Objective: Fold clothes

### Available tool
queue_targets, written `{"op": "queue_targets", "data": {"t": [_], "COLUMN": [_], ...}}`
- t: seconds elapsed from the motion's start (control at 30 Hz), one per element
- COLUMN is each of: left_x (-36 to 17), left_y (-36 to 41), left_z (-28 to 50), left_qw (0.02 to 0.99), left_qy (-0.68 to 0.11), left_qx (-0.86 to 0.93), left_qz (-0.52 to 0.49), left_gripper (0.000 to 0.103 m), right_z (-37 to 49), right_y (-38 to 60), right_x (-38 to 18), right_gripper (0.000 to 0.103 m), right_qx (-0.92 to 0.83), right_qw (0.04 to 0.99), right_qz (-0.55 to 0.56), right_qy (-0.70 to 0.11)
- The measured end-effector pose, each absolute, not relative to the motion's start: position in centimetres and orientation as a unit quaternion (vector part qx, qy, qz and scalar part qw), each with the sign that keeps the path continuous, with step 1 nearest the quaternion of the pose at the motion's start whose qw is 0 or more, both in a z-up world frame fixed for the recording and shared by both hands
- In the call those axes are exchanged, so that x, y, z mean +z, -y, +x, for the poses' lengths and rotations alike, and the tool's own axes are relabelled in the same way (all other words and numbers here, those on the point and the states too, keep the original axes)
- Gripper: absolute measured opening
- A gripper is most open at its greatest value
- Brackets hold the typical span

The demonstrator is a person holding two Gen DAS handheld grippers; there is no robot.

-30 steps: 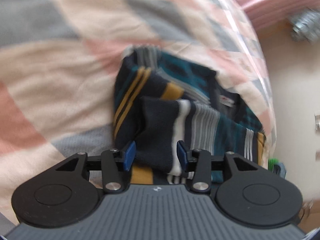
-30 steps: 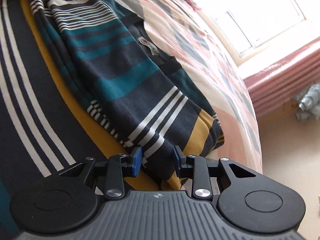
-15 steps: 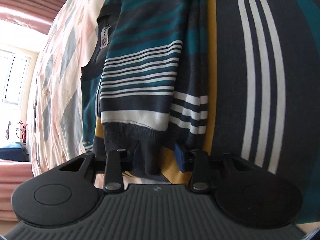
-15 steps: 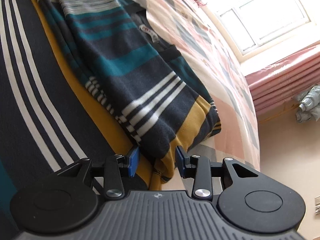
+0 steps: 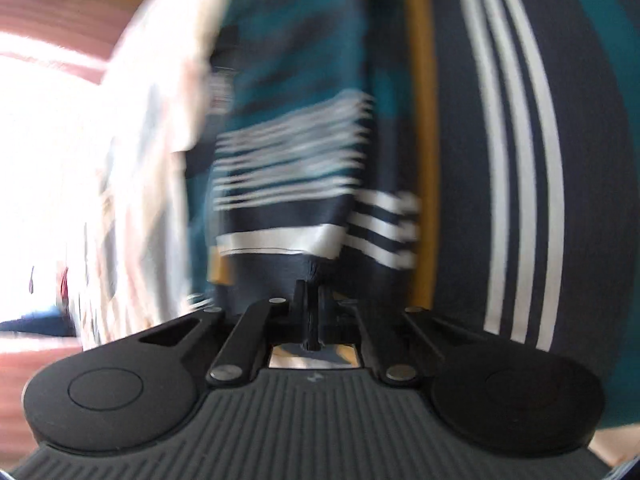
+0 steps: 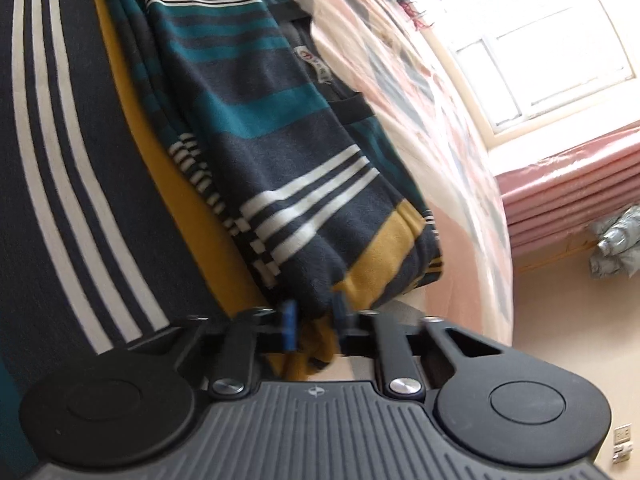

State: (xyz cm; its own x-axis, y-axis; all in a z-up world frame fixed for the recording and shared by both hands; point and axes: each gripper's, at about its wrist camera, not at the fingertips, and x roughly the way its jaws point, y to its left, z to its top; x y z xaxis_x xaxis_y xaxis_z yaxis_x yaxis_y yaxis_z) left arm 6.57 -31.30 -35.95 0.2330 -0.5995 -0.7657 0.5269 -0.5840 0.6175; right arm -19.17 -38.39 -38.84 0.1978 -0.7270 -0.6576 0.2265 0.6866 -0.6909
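A striped sweater [image 6: 256, 120] in dark grey, teal, mustard and white lies partly folded on a pink-and-grey patterned bedspread [image 6: 452, 184]. My right gripper [image 6: 314, 312] is at its near corner, jaws closing, blue pads pressing bunched dark and mustard fabric. The left wrist view is motion-blurred. There the sweater [image 5: 288, 152] fills the middle and right. My left gripper [image 5: 311, 288] has its jaws closing tight on the dark ribbed cuff below the white band. The bedspread [image 5: 152, 120] shows at the left.
The bed edge drops to a beige floor [image 6: 560, 312] on the right. A bright window [image 6: 560, 40] and a pink ribbed radiator [image 6: 568, 192] stand beyond. A crumpled grey bag [image 6: 616, 248] lies on the floor and a wall socket [image 6: 622, 436] is low right.
Both grippers' jaws have come together on the sweater: the left on the dark cuff, the right on the near corner. The left view has gone blurred with motion.
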Motion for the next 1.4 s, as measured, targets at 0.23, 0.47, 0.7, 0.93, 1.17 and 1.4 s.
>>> {"op": "queue_targets", "data": {"t": [0.23,0.47,0.7,0.93,1.17,1.4], "left_x": [-39.6,-37.6,-29.5,-30.9,-33.8,-35.3], "left_y": [28.9,29.5,32.2,39.2,41.6,41.8], "left_z": [4.9,6.6,13.7,11.9,13.3,13.2], "left_qw": [0.419,0.469,0.598,0.604,0.613,0.643], "left_qy": [0.03,-0.044,-0.308,-0.335,-0.433,-0.433], "left_qx": [-0.603,-0.577,-0.585,-0.614,-0.582,-0.54], "left_qz": [0.678,0.667,0.453,0.382,0.313,0.329], "left_gripper": [0.002,0.008,0.013,0.014,0.013,0.014], "right_z": [-21.2,-20.4,-24.2,-25.0,-29.7,-22.6], "right_y": [40.1,39.7,46.1,57.5,65.9,64.4], "right_x": [-37.9,-38.6,-31.6,-31.0,-35.7,-35.6], "right_gripper": [0.006,0.034,0.033,0.033,0.034,0.009], "right_qx": [-0.332,-0.276,-0.331,-0.382,-0.417,-0.377], "right_qw": [0.748,0.744,0.803,0.807,0.691,0.776], "right_qz": [-0.19,-0.189,0.066,0.272,0.539,0.341], "right_qy": [-0.543,-0.578,-0.491,-0.358,-0.243,-0.372]}}
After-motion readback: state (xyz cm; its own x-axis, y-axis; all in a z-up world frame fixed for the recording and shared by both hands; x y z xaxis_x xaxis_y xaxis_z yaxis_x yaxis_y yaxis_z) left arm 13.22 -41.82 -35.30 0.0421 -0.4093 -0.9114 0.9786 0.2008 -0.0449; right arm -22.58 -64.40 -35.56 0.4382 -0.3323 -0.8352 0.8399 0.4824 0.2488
